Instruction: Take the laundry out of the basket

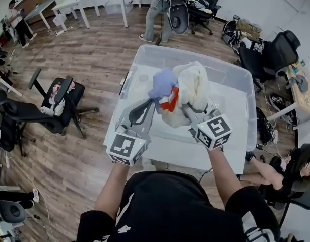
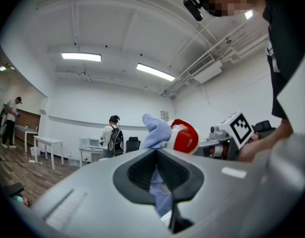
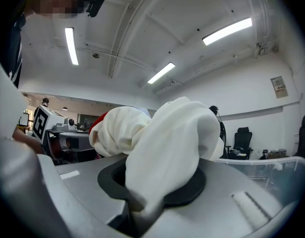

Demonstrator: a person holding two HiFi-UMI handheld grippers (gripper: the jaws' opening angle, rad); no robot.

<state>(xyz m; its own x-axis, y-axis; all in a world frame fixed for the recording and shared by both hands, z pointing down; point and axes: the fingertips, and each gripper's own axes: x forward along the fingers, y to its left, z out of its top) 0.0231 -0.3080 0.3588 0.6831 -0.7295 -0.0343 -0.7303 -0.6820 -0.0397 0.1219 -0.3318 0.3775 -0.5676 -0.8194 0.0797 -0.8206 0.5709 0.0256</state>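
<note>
There are two grippers, and each one is pinching cloth. The left gripper (image 1: 153,101) is squeezing its jaws on a pale blue cloth (image 1: 162,82), and a strip of it is hanging down between them. The right gripper (image 1: 187,110) is squeezing its jaws on a big white cloth (image 1: 195,84), which is filling the gap and bulging out over the top. Both grippers are pointing level, side by side. Each is carrying one cube with black and white squares, the left cube (image 1: 127,148) and the right cube (image 1: 215,130), so that is two cubes.

There is one basket (image 1: 230,74). It is a big see-through box with a pale bottom, and it is sitting on the wooden floor (image 1: 94,64).

The laundry is showing as one bundle with three parts: the blue cloth, the white cloth, and a small red and white piece (image 1: 170,101) tucked between them. The blue cloth is looking soft and bunched like a ball. The white cloth is looking thick and puffy, with deep folds. The bundle is sitting over the middle of the basket, right in front of both grippers. I cannot tell if it is touching the bottom.

Two people are standing far off, one person (image 1: 157,9) at the top and one person (image 1: 18,21) at the top left.
</note>
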